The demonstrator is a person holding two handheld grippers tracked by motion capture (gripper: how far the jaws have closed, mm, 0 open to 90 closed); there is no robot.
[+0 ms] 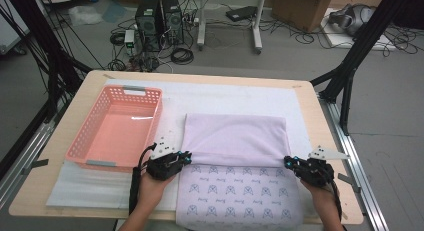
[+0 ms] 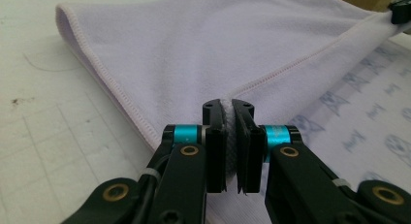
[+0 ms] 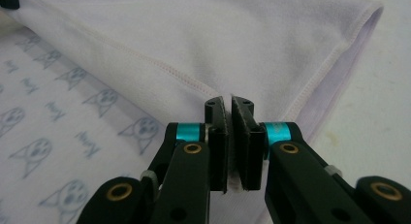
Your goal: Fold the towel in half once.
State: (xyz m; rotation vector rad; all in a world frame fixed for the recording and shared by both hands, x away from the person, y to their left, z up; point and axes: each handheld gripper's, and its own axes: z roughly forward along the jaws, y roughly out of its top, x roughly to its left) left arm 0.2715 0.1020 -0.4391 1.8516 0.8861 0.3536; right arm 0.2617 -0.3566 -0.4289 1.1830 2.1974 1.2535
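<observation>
A pale lilac towel (image 1: 235, 136) lies on the white mat, its far half folded toward me over the printed side (image 1: 240, 191) with small cat-face marks. My left gripper (image 1: 186, 156) is shut on the left corner of the folded edge. My right gripper (image 1: 288, 161) is shut on the right corner, and the hem is stretched taut between them. In the left gripper view the jaws (image 2: 228, 107) pinch a wad of towel (image 2: 203, 49). The right gripper (image 3: 228, 104) likewise clamps the towel (image 3: 218, 40) in its own view.
An empty pink plastic basket (image 1: 95, 136) stands on the mat left of the towel, close to my left hand. A white mat (image 1: 235, 98) covers the wooden table (image 1: 80, 91). Black frame legs, computers and cables stand on the floor beyond.
</observation>
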